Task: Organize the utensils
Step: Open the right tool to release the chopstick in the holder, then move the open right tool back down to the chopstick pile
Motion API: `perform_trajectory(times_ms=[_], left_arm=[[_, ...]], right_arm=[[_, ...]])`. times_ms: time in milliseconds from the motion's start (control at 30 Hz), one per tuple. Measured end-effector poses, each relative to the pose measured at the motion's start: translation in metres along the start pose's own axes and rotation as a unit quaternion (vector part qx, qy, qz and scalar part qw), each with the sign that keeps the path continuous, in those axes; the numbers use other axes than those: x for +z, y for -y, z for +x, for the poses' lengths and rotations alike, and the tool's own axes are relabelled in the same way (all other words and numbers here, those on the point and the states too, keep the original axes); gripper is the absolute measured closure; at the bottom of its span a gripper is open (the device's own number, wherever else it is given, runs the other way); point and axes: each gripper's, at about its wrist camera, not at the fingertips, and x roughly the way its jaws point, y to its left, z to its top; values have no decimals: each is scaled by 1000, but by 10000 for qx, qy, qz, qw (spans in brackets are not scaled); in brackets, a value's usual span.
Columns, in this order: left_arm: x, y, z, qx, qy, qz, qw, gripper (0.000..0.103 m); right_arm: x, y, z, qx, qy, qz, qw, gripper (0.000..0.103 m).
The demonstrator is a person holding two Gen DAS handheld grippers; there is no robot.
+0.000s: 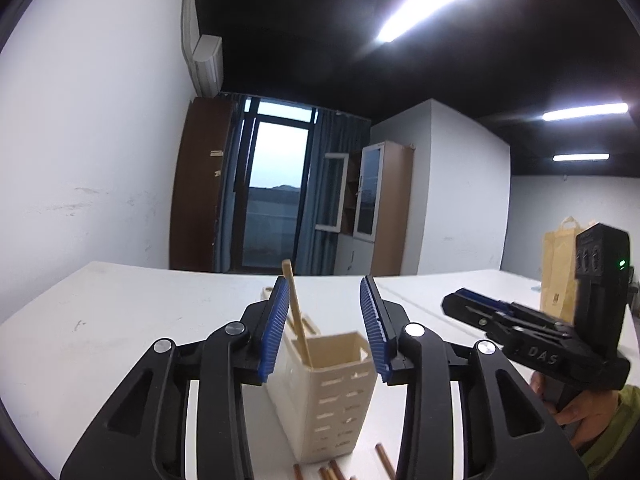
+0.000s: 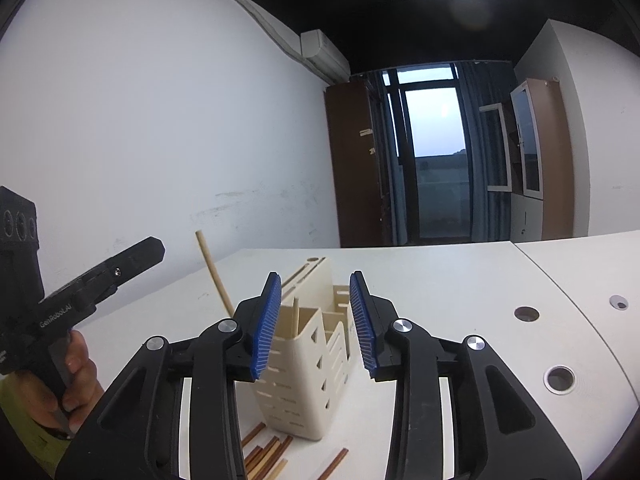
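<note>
A cream slotted utensil holder (image 1: 336, 392) stands on the white table (image 1: 120, 320), also in the right wrist view (image 2: 308, 372). A pale wooden chopstick (image 1: 297, 312) leans in its near compartment; the right wrist view shows two sticks (image 2: 214, 272). Several brown chopsticks (image 2: 268, 456) lie on the table by the holder's base (image 1: 332, 470). My left gripper (image 1: 328, 328) is open and empty just above the holder. My right gripper (image 2: 312, 320) is open and empty, also over the holder.
A brown paper bag (image 1: 558, 268) stands at the table's right. Cable holes (image 2: 560, 378) dot the tabletop on the right. A white wall, a window and cabinets lie beyond the table.
</note>
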Motion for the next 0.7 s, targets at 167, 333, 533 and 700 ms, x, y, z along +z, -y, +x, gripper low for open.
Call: perform_trajectory(times_ms=[167,333,533,700], left_arm=[[-9,1,0,237,-492,-56,9985,66],[-26,4,6,489,-1078,54,9930,66],[-42,-7,30,729,-2003,-219,9768,66],[-65,-14,54,811,-2805,-355,9558,66]], right_arm=[[-13,-1,-8,-189,-315,79,9993,61],[-26,-8,-3,-543,-784,204,9952,59],[-47,-2,20,-770,-1800,432,9797,58],[-67,0,36,-818,-2405,530,9657,58]])
